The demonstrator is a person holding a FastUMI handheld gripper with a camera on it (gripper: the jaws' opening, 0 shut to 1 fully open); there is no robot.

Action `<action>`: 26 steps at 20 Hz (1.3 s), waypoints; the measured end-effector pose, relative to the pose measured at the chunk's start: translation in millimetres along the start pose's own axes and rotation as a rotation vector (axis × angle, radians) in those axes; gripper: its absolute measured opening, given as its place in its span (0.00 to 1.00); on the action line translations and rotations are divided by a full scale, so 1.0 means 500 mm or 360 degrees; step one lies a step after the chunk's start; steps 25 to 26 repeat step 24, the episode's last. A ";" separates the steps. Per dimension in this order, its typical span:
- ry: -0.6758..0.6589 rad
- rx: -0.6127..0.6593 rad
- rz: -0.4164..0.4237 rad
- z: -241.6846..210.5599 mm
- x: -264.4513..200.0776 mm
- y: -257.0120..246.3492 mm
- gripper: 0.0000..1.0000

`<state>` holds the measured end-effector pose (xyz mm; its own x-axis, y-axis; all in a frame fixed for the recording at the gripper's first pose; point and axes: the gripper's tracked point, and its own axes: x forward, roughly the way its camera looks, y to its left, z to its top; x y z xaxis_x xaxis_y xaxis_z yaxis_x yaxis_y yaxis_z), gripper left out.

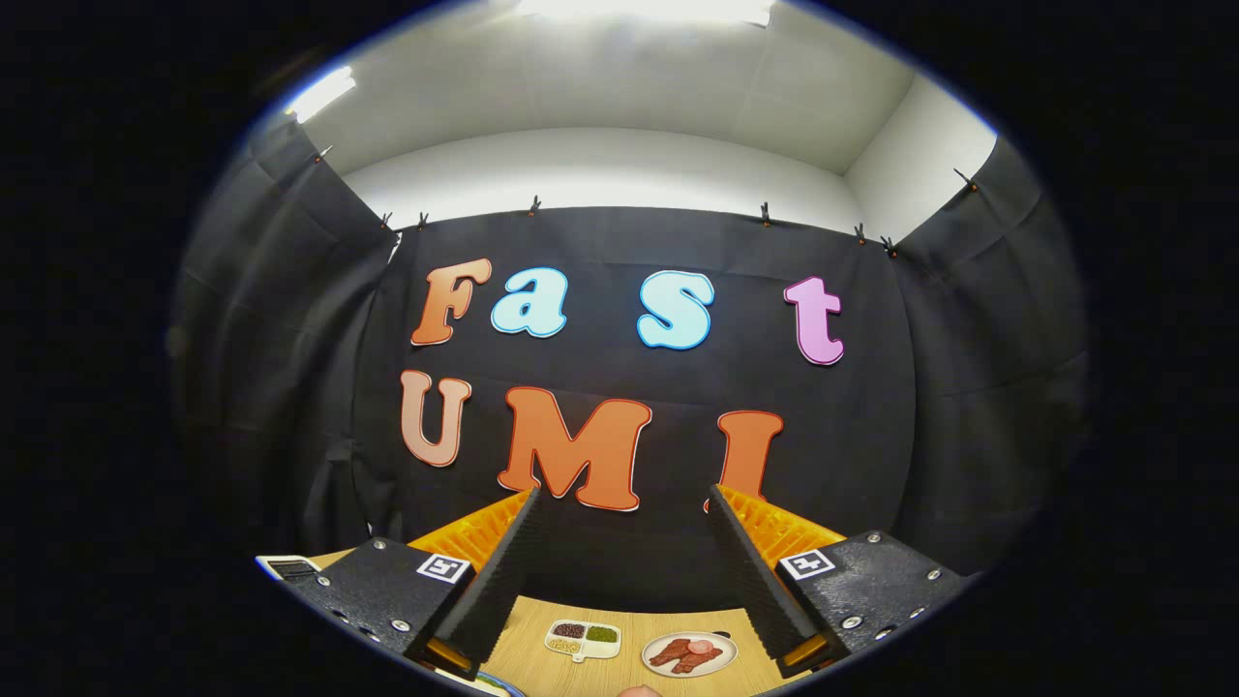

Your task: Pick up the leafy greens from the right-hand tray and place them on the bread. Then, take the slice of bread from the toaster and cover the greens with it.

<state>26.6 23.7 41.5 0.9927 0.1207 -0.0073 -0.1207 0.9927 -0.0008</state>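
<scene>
Between the two fingers of my tool (624,503) I am seeing wide open room: they are standing spread far apart, holding nothing, and pointing up at the black cloth wall (629,571) rather than down at the work. Below them the wooden surface (629,624) is showing as a thin strip that is running out to meet the foot of the cloth.

Just ahead of the fingers and low between them, a small white divided dish (583,639) is sitting on the wood with dark, green and pale fillings in its compartments; its long axis is lying crosswise to my fingers. Just beside it, toward the right finger, a round white plate (689,653) is carrying reddish-brown meat pieces (683,655). The two are lying near each other but apart.

I am not making out the leafy greens, the bread or the toaster from this angle, so I cannot tell which way they are pointing.
</scene>
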 end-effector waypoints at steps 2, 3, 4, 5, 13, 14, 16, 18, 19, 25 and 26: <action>-0.0012 -0.0014 -0.0003 -0.001 -0.002 -0.002 1.00; -0.0010 -0.0017 -0.0002 -0.004 -0.003 -0.003 1.00; -0.0006 -0.0020 -0.0002 -0.005 -0.004 -0.002 1.00; -0.0004 -0.0020 -0.0007 -0.006 -0.003 -0.005 1.00; -0.0014 -0.0020 0.0009 -0.014 -0.001 -0.003 1.00; -0.0023 -0.0023 0.0011 -0.016 -0.001 -0.001 1.00; -0.0047 -0.0036 0.0013 -0.019 -0.004 -0.002 1.00; -0.0076 -0.0055 0.0012 -0.025 -0.006 -0.006 0.99; -0.0086 -0.0057 0.0011 -0.032 -0.011 -0.011 0.99; -0.0090 -0.0053 -0.0045 -0.101 -0.033 -0.060 0.99; -0.0090 -0.0053 -0.0045 -0.101 -0.033 -0.060 0.99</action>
